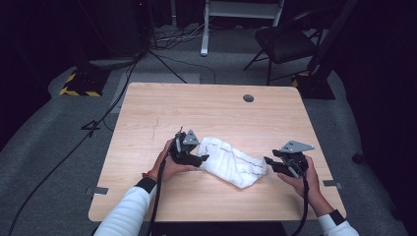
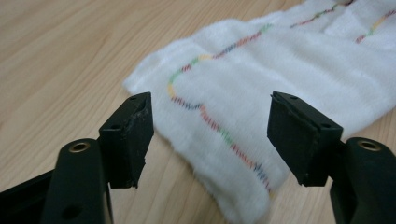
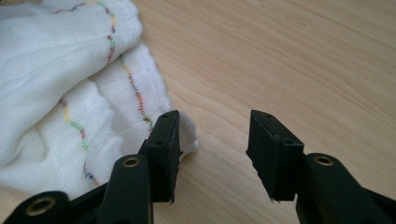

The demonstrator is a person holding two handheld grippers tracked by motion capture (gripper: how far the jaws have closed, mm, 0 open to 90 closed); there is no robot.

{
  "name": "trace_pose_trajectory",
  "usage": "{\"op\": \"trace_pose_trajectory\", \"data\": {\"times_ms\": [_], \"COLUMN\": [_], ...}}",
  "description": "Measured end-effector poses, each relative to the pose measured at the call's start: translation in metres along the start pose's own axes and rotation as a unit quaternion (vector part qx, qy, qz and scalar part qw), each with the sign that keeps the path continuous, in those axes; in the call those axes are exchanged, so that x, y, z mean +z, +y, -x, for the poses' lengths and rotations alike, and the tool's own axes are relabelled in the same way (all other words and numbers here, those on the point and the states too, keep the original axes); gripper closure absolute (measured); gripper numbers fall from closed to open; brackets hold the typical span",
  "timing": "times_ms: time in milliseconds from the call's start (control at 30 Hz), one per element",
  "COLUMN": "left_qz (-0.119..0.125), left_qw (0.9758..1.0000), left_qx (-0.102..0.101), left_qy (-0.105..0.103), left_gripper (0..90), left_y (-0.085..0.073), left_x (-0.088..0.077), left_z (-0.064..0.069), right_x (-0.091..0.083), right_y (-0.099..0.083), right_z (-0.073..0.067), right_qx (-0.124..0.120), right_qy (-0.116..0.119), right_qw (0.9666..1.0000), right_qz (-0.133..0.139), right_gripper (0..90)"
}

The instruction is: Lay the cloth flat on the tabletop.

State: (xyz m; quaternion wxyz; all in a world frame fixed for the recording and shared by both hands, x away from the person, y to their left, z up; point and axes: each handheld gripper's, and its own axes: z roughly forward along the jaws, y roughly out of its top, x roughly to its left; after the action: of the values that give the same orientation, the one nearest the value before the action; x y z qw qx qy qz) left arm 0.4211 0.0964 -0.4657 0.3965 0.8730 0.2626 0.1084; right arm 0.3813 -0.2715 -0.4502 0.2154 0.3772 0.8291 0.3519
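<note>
The white cloth (image 1: 232, 161) is lying folded into a loose bundle near the middle of the table (image 1: 147, 113) — the folding is looking largely done. The left gripper (image 1: 202, 158) and right gripper (image 1: 268, 161) are standing open, holding nothing, one at each end. Bare wood is lying all around — edges well apart.

No text, label, brand, number or sign can be read on anything here.
</note>
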Motion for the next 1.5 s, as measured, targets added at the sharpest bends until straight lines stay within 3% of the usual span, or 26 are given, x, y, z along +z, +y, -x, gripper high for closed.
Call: {"op": "trace_pose_trajectory", "data": {"times_ms": [100, 200, 333, 433, 533, 600, 700, 900, 1033, 1100, 1300, 1367, 1433, 1467, 1500], "left_qz": [0.0, -0.022, -0.05, -0.062, -0.063, -0.062, -0.051, -0.029, -0.024, -0.025, -0.043, -0.048, -0.043, -0.042, -0.039], "left_qw": [1.0, 0.9996, 0.9982, 0.9963, 0.995, 0.9946, 0.9949, 0.9948, 0.994, 0.9929, 0.9864, 0.9866, 0.9877, 0.9885, 0.9895], "left_qx": [0.003, 0.007, 0.017, 0.027, 0.043, 0.053, 0.067, 0.086, 0.094, 0.103, 0.13, 0.126, 0.12, 0.117, 0.111], "left_qy": [-0.001, -0.017, -0.028, -0.054, -0.065, -0.063, -0.056, -0.047, -0.05, -0.055, -0.091, -0.091, -0.091, -0.087, -0.084], "left_gripper": [27.7, 27.8, 38.2, 56.1, 76.5, 79.1, 84.2, 84.8, 84.9, 84.9, 84.9, 83.3, 78.6, 71.2, 71.2], "left_y": [0.004, 0.005, 0.004, 0.002, 0.001, 0.001, 0.002, 0.006, -0.001, -0.008, -0.028, -0.034, -0.038, -0.038, -0.039], "left_x": [0.007, 0.02, 0.029, 0.03, 0.029, 0.027, 0.021, 0.0, -0.014, -0.02, -0.035, -0.039, -0.042, -0.043, -0.045], "left_z": [0.003, 0.005, 0.006, 0.007, 0.008, 0.009, 0.009, 0.012, 0.019, 0.026, 0.054, 0.061, 0.064, 0.064, 0.064], "right_x": [-0.003, -0.007, -0.007, 0.001, 0.019, 0.023, 0.03, 0.031, 0.028, 0.025, 0.021, 0.021, 0.021, 0.02, 0.02], "right_y": [0.001, 0.003, 0.003, 0.001, -0.006, -0.008, -0.017, -0.019, -0.021, -0.023, -0.025, -0.024, -0.023, -0.02, -0.02], "right_z": [0.003, 0.003, 0.004, 0.001, 0.003, 0.006, 0.02, 0.019, 0.018, 0.016, 0.014, 0.012, 0.011, 0.01, 0.01], "right_qx": [0.008, 0.006, 0.009, 0.006, -0.004, 0.003, 0.039, 0.024, 0.024, 0.021, 0.021, 0.018, 0.01, 0.004, 0.004], "right_qy": [-0.003, -0.011, 0.002, 0.029, 0.035, 0.04, 0.045, 0.034, 0.028, 0.028, 0.02, 0.016, 0.013, 0.011, 0.011], "right_qw": [0.9999, 0.9997, 0.9997, 0.9996, 0.9978, 0.9971, 0.9951, 0.9945, 0.9944, 0.9948, 0.9941, 0.9938, 0.9938, 0.9944, 0.9944], "right_qz": [0.011, 0.02, 0.021, -0.003, -0.057, -0.064, -0.08, -0.096, -0.099, -0.096, -0.104, -0.109, -0.11, -0.105, -0.105], "right_gripper": [52.7, 50.9, 48.1, 46.4, 46.6, 47.1, 49.4, 49.6, 49.6, 49.9, 49.0, 48.1, 47.4, 47.7, 47.7]}}
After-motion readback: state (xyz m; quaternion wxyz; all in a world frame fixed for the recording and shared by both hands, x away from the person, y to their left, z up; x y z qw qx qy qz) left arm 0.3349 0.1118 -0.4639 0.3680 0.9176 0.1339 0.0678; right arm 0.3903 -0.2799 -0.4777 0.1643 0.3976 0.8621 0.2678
